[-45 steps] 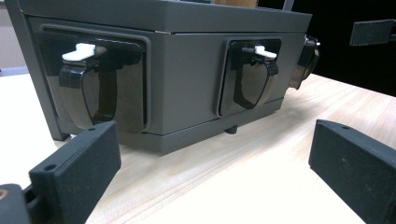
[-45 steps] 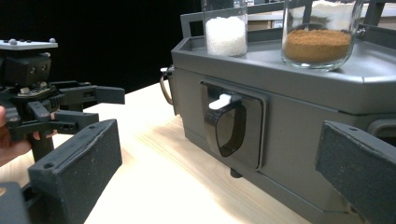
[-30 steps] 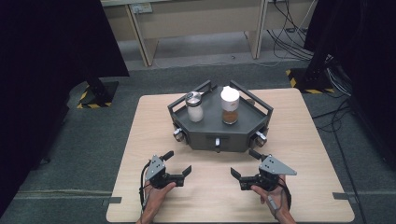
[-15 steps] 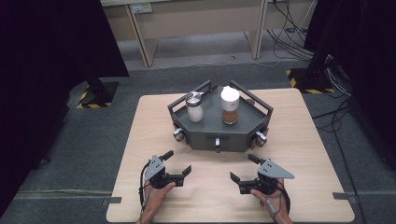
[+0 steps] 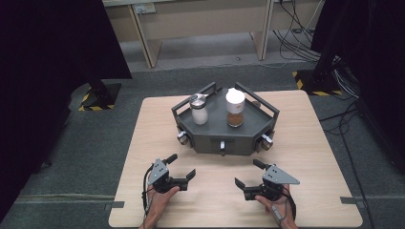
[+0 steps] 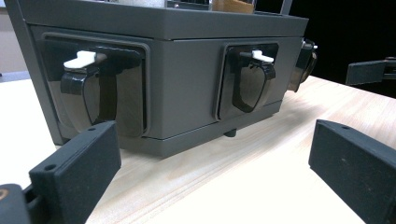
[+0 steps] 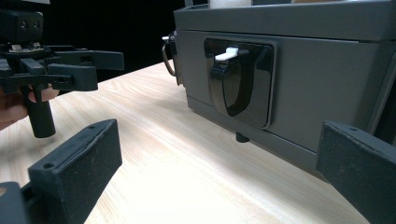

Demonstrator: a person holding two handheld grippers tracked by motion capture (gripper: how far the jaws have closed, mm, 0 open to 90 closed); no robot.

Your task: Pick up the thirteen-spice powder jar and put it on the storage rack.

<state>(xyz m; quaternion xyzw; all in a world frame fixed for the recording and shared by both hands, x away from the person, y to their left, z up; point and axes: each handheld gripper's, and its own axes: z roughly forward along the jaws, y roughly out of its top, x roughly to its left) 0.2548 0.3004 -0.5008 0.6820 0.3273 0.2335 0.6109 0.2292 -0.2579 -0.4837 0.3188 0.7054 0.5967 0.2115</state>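
Wooden table (image 5: pixel 305 143), angular dark-grey tray (image 5: pixel 210 136)

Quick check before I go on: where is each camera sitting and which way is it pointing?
High view: above the person's side, facing forward and down on the table, grey tray, two jars; both hands with left tongs and right tongs show.
Left gripper view: low on the left tongs, facing the tray's front; own open jaws show.
Right gripper view: low on the right tongs, facing the tray's front from the right; own open jaws show.
Shared: both gripper views show the tray's middle latch.
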